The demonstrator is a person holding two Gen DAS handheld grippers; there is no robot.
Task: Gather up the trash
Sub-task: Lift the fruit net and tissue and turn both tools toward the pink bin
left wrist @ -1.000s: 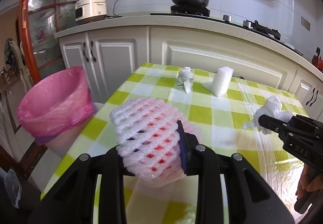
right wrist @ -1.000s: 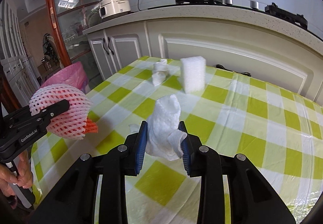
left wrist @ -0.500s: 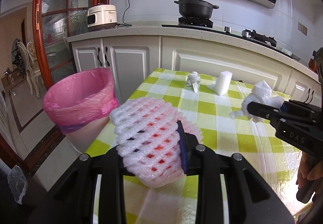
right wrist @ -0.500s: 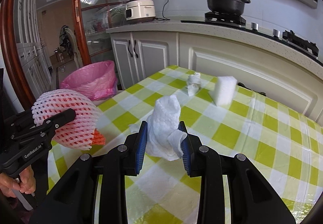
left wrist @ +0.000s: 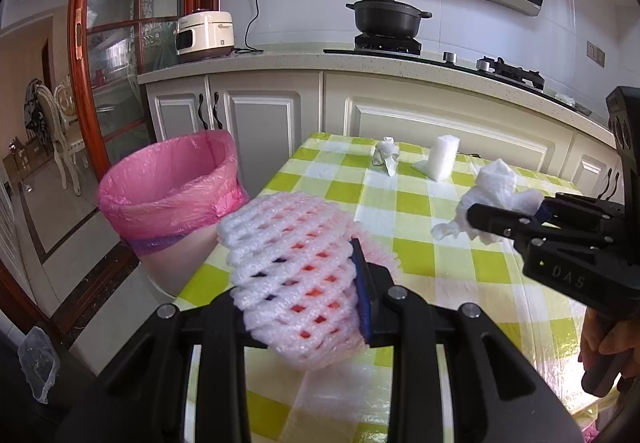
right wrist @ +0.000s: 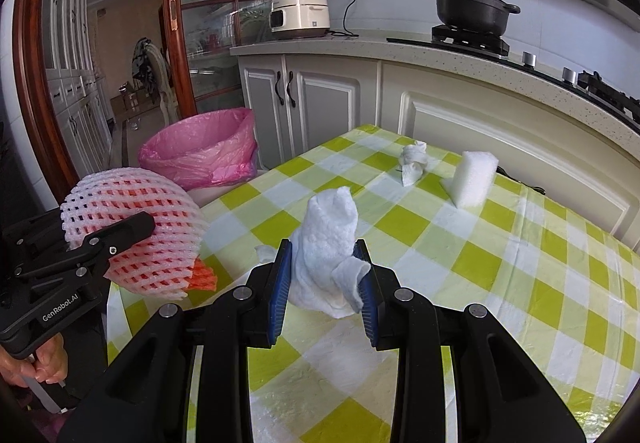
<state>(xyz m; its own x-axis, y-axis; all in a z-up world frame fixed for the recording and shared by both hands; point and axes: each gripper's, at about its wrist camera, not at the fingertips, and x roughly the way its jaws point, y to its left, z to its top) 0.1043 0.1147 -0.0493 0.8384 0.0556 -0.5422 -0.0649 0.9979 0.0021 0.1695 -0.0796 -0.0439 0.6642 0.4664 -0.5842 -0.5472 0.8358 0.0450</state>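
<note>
L gripper point(left wrist: 296, 283) clamped on pink-white foam fruit net point(left wrist: 296, 263), held above table edge point(left wrist: 420, 211); something orange, prob a 2nd net, peeks out under it. R gripper point(right wrist: 324, 275) pinching white crumpled tissue point(right wrist: 328, 243) w/ both pads. Pink-lined bin point(left wrist: 168, 187) ahead-left of L gripper, off the table. Further ahead of R gripper: another tissue wad point(right wrist: 412, 163) & white foam block point(right wrist: 474, 179), near each other.

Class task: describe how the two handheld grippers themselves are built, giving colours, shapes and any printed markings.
Both are matte black plastic with angular ribbed arms and silver screws. The left gripper reads "GenRobot.AI" in white; the right gripper shows "DAS". Blue ridged pads line the fingers. Bare hands grip the handles.
</note>
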